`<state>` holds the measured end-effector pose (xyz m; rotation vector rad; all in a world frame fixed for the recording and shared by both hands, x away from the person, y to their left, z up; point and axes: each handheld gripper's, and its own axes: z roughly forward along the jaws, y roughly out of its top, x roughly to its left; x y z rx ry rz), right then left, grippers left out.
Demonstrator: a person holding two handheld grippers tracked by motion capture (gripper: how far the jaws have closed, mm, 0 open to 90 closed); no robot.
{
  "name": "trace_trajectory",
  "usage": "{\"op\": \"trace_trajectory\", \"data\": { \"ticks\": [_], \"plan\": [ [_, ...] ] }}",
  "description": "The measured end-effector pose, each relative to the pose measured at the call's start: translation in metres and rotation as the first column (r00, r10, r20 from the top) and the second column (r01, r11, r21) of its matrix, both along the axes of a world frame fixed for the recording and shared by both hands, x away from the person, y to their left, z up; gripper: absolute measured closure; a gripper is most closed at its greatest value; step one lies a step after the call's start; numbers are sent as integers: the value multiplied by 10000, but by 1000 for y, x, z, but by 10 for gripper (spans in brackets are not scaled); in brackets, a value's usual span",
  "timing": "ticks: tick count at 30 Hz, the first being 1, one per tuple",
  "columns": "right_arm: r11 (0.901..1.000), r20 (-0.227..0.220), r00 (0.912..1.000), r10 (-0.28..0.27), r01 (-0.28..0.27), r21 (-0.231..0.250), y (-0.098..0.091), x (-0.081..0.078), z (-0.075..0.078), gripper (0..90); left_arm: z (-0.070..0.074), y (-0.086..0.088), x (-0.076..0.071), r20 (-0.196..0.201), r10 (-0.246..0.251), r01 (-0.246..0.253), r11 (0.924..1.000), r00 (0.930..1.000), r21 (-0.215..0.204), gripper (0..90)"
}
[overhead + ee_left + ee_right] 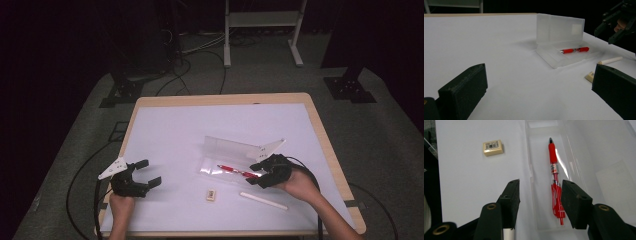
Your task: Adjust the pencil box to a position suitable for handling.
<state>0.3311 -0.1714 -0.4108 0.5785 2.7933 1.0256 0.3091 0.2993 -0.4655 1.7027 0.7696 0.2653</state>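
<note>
Looks like a lab or recording studio rather than a home. Dark curtained surroundings, grey carpet (390,150), cables (200,47) trailing across it, black stand bases (348,87) and a white metal frame (262,30) behind. Lone table (220,99) with a white sheet (200,130) at centre.

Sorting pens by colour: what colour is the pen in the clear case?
Red pen, clearest in the right gripper view.

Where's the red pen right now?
The red pen lies inside the open clear case, right of table centre in the high view, just beside the right gripper.
</note>
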Motion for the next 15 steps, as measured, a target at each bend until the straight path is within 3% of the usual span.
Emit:
{"op": "trace_trajectory", "data": {
  "ticks": [5, 15],
  "plan": [
    [9998, -125, 9998, -168, 170, 87, -5, -5, -1, 435, 0, 0, 0, 3, 2, -2, 10000, 10000, -2, 0],
    [9995, -120, 9996, -268, 270, 143, -14, -15, -3, 418, 0, 0, 0, 54, -17, 17, 10000, 10000, 3, 0]
  ]
}}
